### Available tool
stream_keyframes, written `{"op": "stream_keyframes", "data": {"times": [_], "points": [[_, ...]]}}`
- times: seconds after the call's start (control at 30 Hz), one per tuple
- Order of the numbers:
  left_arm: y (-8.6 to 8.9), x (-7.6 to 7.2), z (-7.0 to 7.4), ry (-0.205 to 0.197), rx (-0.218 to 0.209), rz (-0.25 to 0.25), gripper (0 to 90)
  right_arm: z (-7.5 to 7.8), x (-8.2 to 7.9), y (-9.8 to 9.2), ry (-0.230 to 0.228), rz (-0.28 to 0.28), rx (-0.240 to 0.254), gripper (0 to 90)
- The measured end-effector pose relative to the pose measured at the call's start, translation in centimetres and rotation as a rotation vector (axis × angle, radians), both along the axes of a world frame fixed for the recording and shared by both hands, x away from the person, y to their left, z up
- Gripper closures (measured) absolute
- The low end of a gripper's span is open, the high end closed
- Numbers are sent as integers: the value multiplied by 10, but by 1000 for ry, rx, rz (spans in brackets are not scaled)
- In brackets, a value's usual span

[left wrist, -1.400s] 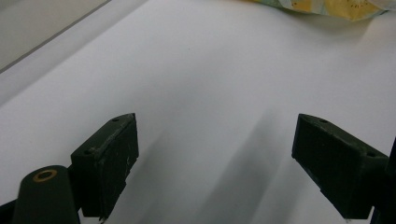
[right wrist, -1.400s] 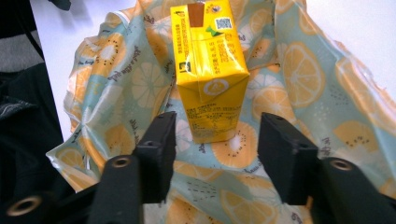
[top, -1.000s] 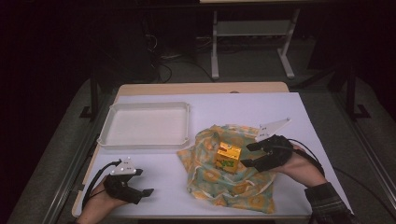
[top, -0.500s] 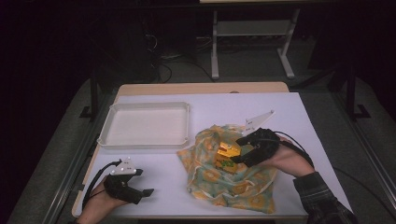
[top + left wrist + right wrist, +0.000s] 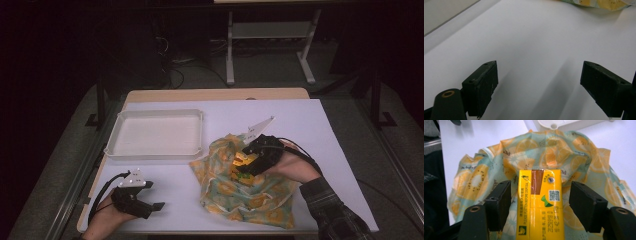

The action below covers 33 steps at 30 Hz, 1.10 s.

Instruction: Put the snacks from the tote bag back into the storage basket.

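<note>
Here, the right gripper's (image 5: 540, 202) fingers (image 5: 499, 203) stood parted on either side of a yellow drink carton (image 5: 539, 207), gaps visible on both flanks, so nothing was clasped yet. The carton lay flat on a crumpled lemon-print cloth (image 5: 564, 157) spread over the white table (image 5: 310, 125). It looked light, stiff-sided yet crushable, with a glossy skin likely to slip; its two long narrow sides seemed the safest place to pinch. A white tray (image 5: 156, 134) sat nearby. The left gripper (image 5: 539, 82) rested apart near the table's front edge, fingers spread over bare surface.
</note>
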<state>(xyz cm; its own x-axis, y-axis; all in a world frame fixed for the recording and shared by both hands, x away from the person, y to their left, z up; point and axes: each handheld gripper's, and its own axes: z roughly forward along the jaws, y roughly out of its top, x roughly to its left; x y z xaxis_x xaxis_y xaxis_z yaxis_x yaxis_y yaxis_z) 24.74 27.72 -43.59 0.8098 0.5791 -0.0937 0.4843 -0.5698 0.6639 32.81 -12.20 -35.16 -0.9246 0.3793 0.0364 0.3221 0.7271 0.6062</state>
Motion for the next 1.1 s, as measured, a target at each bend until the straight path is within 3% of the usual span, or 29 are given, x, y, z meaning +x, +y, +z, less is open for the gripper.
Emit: {"op": "stream_keyframes", "data": {"times": [0.4,0.6,1.1], "points": [[-1,0,0,1,-2,3,141,-17,4,7,1,4,-65,351],[-1,-1,0,4,-2,3,141,-25,5,10,25,-2,-78,396],[-1,-1,0,4,0,2,141,-30,3,12,11,23,-118,529]]}}
